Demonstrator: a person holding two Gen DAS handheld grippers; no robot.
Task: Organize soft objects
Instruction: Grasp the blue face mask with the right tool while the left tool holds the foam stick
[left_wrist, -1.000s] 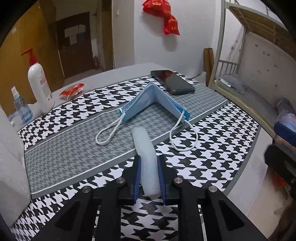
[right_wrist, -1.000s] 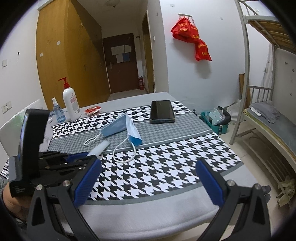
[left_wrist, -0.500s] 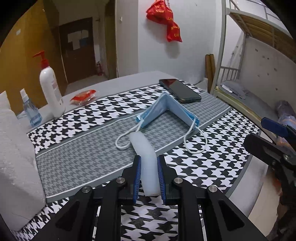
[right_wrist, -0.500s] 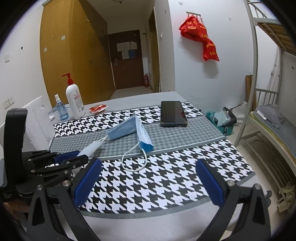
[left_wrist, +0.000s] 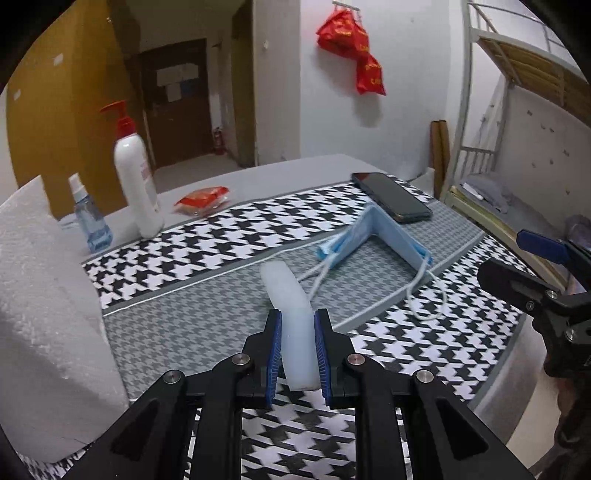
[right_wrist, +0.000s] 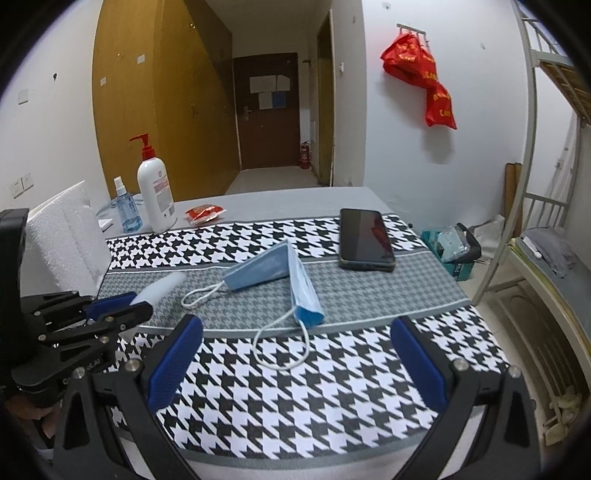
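Observation:
My left gripper (left_wrist: 297, 354) is shut on a soft white translucent strip (left_wrist: 291, 310), held above the houndstooth cloth (left_wrist: 221, 240); both also show at the left of the right wrist view, gripper (right_wrist: 110, 310) and strip (right_wrist: 162, 288). A blue face mask (left_wrist: 373, 236) lies folded in a tent shape on the grey band just beyond the strip, its white ear loops trailing; it sits mid-table in the right wrist view (right_wrist: 273, 273). My right gripper (right_wrist: 291, 362) is open and empty above the cloth's near part, short of the mask.
A black phone (right_wrist: 365, 240) lies at the far right of the cloth. A white pump bottle (right_wrist: 155, 192), small spray bottle (right_wrist: 125, 206) and red packet (right_wrist: 205, 213) stand at the far left. White foam block (left_wrist: 40, 306) at left. Bunk bed frame (right_wrist: 532, 155) to the right.
Both grippers have risen and pulled back a little from the table; the left still holds the strip. The right gripper has moved into the left wrist view. The mask has not moved.

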